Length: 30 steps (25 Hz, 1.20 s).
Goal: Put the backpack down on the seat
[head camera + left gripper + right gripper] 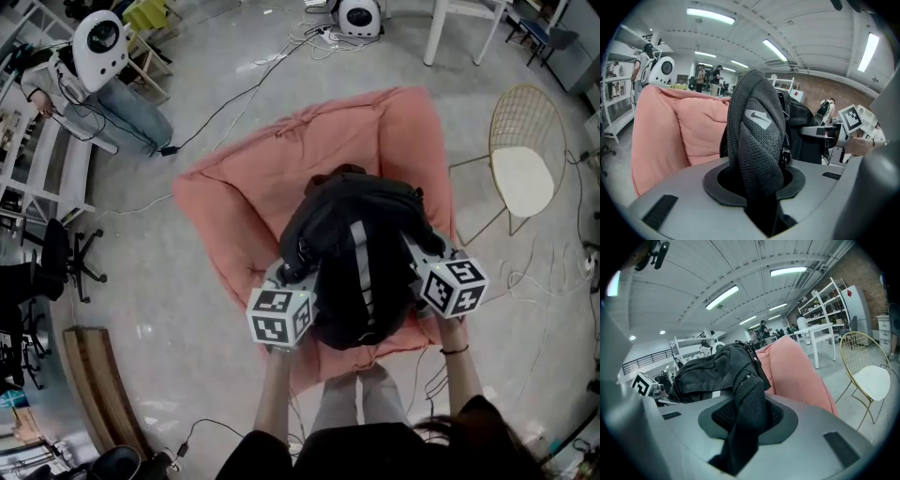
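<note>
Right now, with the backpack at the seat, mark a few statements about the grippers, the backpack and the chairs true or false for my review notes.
1. The seat is pink and cushioned. True.
2. The left gripper and the right gripper are each shut on part of the black backpack. True.
3. The black backpack lies on the floor beside the seat. False: it is over the seat, gripped from both sides.
4. The gold wire chair stands at the person's left. False: it stands at the person's right, beside the seat.
</note>
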Tool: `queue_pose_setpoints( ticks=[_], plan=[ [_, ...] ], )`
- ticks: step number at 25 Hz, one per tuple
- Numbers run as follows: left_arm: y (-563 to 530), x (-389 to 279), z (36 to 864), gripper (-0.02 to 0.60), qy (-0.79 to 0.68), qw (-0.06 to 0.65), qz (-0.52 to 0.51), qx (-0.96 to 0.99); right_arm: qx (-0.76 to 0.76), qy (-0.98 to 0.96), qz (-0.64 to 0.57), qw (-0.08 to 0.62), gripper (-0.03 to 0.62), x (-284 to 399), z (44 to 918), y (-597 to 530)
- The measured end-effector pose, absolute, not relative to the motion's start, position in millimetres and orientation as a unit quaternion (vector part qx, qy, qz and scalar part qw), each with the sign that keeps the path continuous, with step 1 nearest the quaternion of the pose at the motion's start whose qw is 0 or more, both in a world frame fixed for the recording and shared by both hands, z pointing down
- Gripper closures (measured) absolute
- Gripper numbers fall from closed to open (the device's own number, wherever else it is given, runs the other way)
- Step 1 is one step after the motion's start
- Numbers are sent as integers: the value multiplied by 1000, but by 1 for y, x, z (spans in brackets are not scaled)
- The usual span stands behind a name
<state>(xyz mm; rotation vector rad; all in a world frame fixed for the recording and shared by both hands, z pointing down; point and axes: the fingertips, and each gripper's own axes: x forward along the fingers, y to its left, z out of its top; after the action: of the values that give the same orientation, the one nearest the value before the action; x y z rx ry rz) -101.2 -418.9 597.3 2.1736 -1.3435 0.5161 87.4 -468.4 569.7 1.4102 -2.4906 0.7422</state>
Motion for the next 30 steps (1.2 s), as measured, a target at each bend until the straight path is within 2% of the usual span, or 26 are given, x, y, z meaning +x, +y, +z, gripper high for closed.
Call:
queue_pose_setpoints(
  ticks=[17, 30],
  plan=[
    [-484, -108, 625, 446, -512, 252, 178, 802, 481, -836, 241, 111, 490, 83, 604, -535],
    [-511, -122, 638, 417, -520, 261, 168, 796, 488, -824, 261, 123, 448, 71, 621, -567]
  ],
)
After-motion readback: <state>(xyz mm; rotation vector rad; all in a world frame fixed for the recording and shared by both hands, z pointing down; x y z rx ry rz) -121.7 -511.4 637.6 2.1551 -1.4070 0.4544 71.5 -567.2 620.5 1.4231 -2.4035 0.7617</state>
